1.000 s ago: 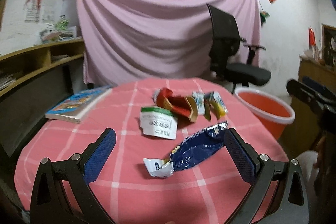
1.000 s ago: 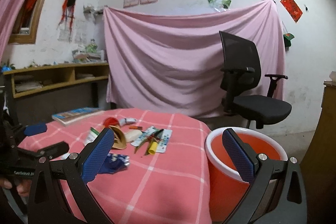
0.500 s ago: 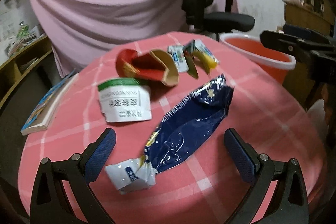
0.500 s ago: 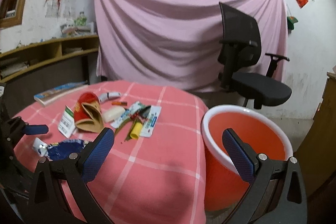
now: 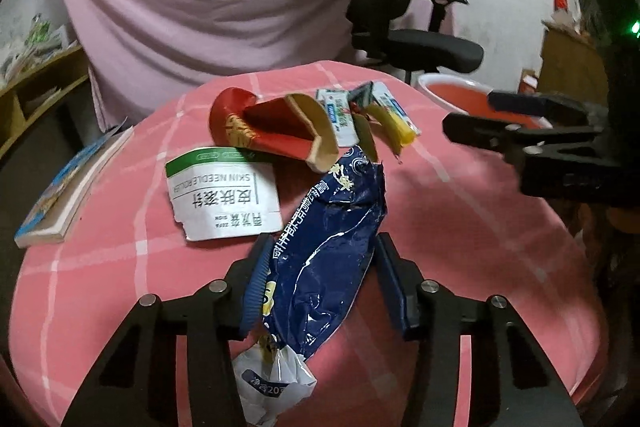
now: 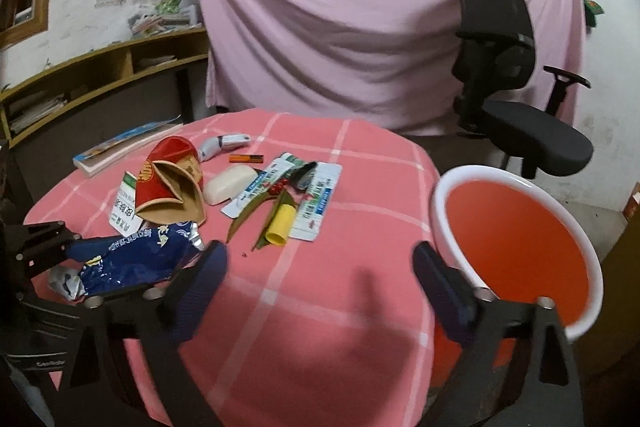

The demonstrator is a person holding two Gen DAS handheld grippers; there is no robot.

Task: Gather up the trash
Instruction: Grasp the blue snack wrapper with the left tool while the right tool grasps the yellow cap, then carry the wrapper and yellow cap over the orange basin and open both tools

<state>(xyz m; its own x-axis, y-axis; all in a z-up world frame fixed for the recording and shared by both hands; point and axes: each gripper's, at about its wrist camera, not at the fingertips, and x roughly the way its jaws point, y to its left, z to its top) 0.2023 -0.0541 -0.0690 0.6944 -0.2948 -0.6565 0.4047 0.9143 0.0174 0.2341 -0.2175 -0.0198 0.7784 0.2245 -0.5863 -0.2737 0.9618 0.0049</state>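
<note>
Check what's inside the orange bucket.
The orange bucket shows only bare orange wall through its white rim, no trash visible. Its bottom is hidden behind the near rim and the right gripper.

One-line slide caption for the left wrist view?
Left gripper closes around blue snack bag on pink tablecloth, other litter beyond.

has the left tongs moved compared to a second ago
Yes. The left tongs have advanced across the pink table toward the blue snack bag and narrowed around it; the white packet now lies much nearer.
</note>
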